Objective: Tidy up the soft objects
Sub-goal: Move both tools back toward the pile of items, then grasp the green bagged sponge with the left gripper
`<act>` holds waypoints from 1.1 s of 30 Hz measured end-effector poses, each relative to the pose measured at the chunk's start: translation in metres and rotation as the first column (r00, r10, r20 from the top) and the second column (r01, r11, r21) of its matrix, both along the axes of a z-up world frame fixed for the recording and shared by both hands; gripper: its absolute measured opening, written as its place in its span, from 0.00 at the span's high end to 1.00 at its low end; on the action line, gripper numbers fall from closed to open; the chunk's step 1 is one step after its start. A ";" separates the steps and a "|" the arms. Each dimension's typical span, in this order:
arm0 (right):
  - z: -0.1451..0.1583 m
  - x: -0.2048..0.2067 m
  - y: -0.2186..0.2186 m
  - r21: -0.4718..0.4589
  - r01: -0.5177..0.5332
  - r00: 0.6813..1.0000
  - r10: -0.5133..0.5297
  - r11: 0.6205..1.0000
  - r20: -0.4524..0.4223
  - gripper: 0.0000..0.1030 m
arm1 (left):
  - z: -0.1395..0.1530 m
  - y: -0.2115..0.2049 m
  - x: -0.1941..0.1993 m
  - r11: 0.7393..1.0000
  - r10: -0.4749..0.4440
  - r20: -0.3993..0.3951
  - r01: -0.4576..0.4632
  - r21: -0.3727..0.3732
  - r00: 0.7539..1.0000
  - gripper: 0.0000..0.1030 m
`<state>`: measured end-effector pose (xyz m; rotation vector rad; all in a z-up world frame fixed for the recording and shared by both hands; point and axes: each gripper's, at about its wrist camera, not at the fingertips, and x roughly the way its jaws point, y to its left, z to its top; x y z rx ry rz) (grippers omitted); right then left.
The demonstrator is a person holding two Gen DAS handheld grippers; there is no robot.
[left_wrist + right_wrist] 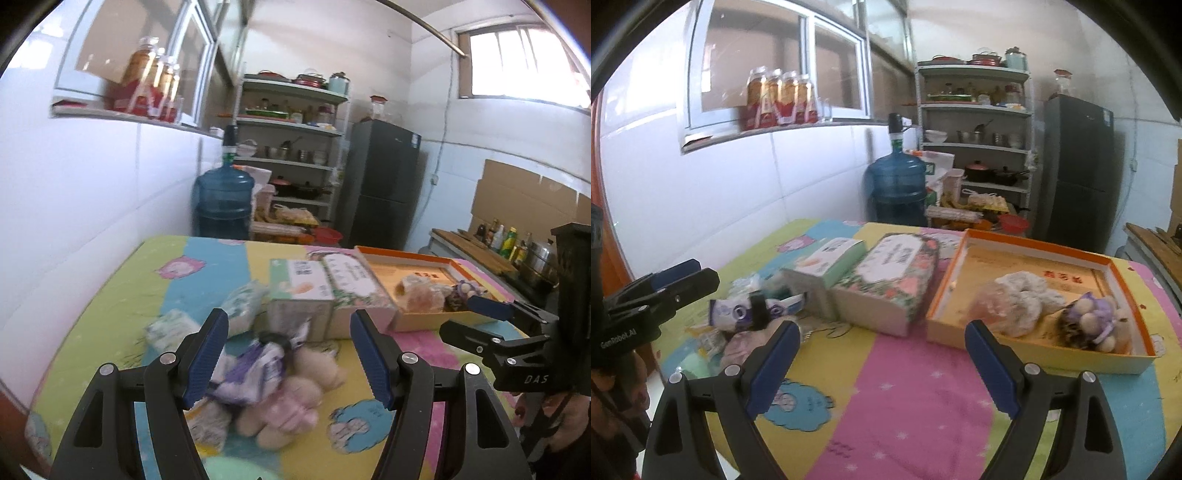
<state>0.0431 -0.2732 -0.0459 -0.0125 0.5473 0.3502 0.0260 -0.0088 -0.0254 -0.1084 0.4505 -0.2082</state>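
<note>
My left gripper is open and empty above a pile of soft things on the colourful tablecloth: a purple-and-white packet, a pink-and-beige plush toy and white-green packets. The pile also shows in the right wrist view. My right gripper is open and empty over the cloth, just in front of an orange-rimmed shallow box. That box holds a white fluffy toy and a small purple-and-cream plush.
A floral tissue box and a green-white carton lie between the pile and the orange box. Beyond the table stand a blue water jug, a metal shelf and a dark fridge. A white tiled wall runs along the left.
</note>
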 end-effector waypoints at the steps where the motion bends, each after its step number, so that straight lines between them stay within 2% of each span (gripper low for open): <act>1: -0.001 -0.001 0.005 0.000 -0.007 1.000 0.007 1.000 -0.002 0.11 | -0.002 0.003 -0.003 1.000 0.005 -0.003 -0.005 -0.002 1.000 0.32; 10: -0.014 -0.013 0.044 -0.023 -0.079 0.997 0.079 0.997 -0.021 0.11 | -0.023 0.026 -0.037 1.000 0.012 -0.017 -0.012 -0.015 1.000 0.32; 17: -0.020 -0.019 0.050 -0.026 -0.096 0.995 0.095 0.995 -0.038 0.11 | -0.051 0.028 -0.056 0.998 -0.019 -0.056 0.016 -0.063 0.998 0.32; 33: -0.028 -0.016 0.047 -0.025 -0.098 0.993 0.096 0.995 -0.069 0.11 | -0.087 0.030 -0.057 0.995 0.017 -0.138 -0.031 -0.098 0.990 0.32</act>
